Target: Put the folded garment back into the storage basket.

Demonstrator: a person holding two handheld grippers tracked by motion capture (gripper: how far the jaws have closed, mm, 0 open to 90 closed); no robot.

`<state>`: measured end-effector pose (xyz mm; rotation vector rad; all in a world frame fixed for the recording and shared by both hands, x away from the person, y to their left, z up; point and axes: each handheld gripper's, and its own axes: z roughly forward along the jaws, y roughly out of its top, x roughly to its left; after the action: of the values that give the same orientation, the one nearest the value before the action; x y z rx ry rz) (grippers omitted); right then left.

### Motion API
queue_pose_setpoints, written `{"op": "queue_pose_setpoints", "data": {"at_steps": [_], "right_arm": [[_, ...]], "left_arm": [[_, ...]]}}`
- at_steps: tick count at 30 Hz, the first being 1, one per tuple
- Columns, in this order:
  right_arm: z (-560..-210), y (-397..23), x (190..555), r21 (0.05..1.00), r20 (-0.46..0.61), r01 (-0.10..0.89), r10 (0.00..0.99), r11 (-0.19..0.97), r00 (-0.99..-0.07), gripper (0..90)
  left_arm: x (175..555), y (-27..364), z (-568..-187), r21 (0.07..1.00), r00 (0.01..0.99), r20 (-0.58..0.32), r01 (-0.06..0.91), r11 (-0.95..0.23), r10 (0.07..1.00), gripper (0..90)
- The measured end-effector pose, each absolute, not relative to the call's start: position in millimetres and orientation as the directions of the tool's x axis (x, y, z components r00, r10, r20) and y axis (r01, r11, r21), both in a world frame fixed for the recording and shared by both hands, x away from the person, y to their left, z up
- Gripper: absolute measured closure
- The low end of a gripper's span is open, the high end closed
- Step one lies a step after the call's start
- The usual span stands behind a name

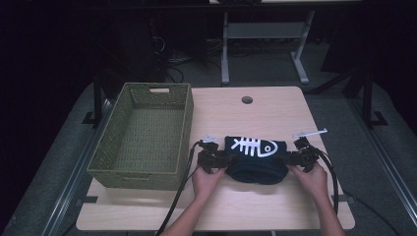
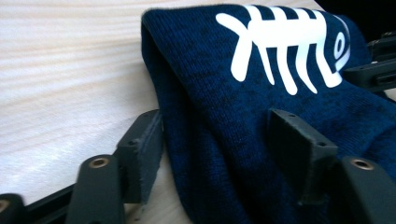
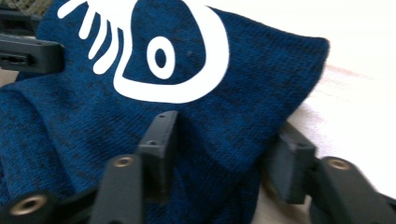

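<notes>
A folded dark blue knitted cloth (image 1: 255,166) with a white fish-skeleton print lies on the wooden table (image 1: 236,206), near the front middle. My left gripper (image 1: 227,160) is at its left end. There the cloth's (image 2: 210,70) edge lies between the jaws of the left gripper (image 2: 215,121), with one pad beside the fold and the other on top, not visibly squeezing. My right gripper (image 1: 286,158) is at the right end. The right gripper (image 3: 229,126) has the corner of the cloth (image 3: 261,70) bunched between its pads.
An olive woven basket (image 1: 133,174), with nothing in it, stands on the left of the table, close to my left hand. A round cable hole (image 1: 247,100) sits near the far edge. Beyond the table are dark floor and a desk frame (image 1: 265,34).
</notes>
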<state>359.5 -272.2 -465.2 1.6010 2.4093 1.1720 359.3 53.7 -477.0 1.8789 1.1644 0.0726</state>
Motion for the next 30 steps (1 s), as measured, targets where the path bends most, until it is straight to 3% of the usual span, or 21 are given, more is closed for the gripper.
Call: {"op": "queue_pose_setpoints", "data": {"at_steps": [6,7,13,30], "right_arm": [[-466,-268,356,0.593,0.353,0.779,0.804,0.204,-0.479,65.6],[-466,-266,356,0.589,0.360,0.783,0.801,0.201,-0.477,70.7],[-469,-271,358,0.571,0.444,0.804,0.763,0.163,-0.470,75.2],[-435,-274,350,0.612,0.456,0.774,0.727,0.163,-0.513,75.7]], "left_arm": [[357,50,-478,0.704,0.568,-0.398,0.693,-0.157,0.720,52.8],[355,49,-478,0.703,0.569,-0.403,0.694,-0.155,0.717,58.5],[353,50,-474,0.710,0.569,-0.402,0.689,-0.148,0.718,69.6],[347,57,-448,0.736,0.597,-0.397,0.661,-0.147,0.697,73.0]]}}
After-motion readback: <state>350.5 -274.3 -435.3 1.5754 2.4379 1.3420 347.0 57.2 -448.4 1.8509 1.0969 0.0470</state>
